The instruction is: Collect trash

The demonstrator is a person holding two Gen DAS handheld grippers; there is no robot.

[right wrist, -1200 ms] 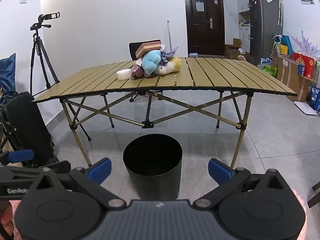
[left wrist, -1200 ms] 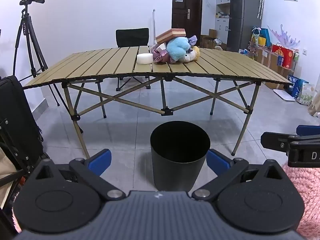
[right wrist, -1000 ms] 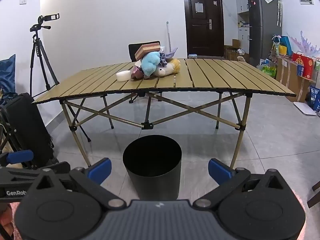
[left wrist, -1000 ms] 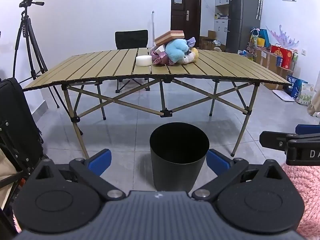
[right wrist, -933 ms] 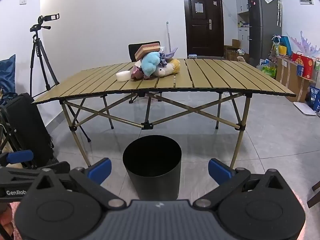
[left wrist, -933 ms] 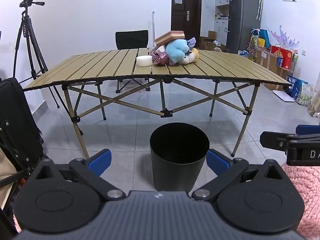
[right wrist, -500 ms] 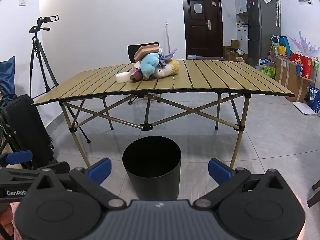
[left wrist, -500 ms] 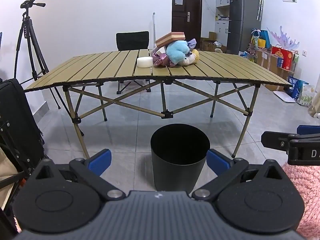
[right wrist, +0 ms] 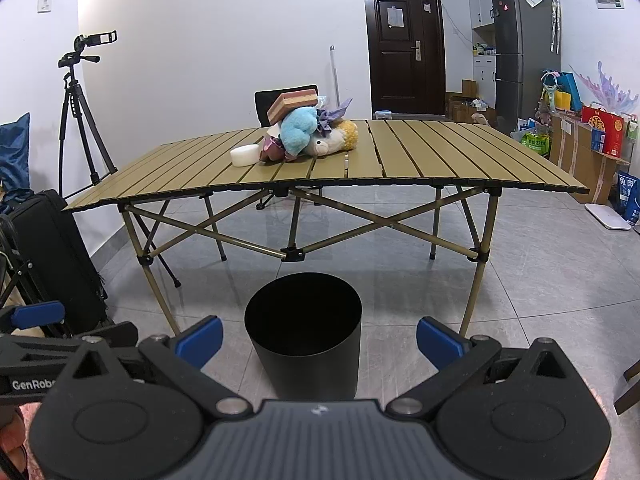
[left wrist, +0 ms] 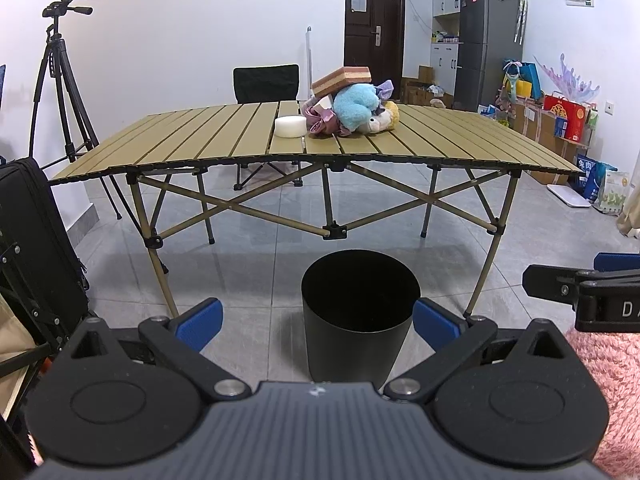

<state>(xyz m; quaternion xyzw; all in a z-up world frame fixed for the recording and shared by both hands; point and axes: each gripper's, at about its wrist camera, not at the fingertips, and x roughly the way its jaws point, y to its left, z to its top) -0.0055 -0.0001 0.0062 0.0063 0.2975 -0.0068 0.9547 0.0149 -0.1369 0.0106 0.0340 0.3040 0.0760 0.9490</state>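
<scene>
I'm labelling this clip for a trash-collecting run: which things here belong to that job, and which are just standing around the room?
Belongs to the job:
- black bin on the floor
- pile on the table: blue plush, layered sponge block, white round block
- left gripper and right gripper, both open and empty

Just standing about:
- folding table
- tripod camera
- black suitcase
- fridge
- chair

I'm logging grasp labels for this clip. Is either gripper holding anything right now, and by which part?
Nothing is held. The left gripper and right gripper both have their jaws wide open with only the black bin on the floor visible between them.
</scene>
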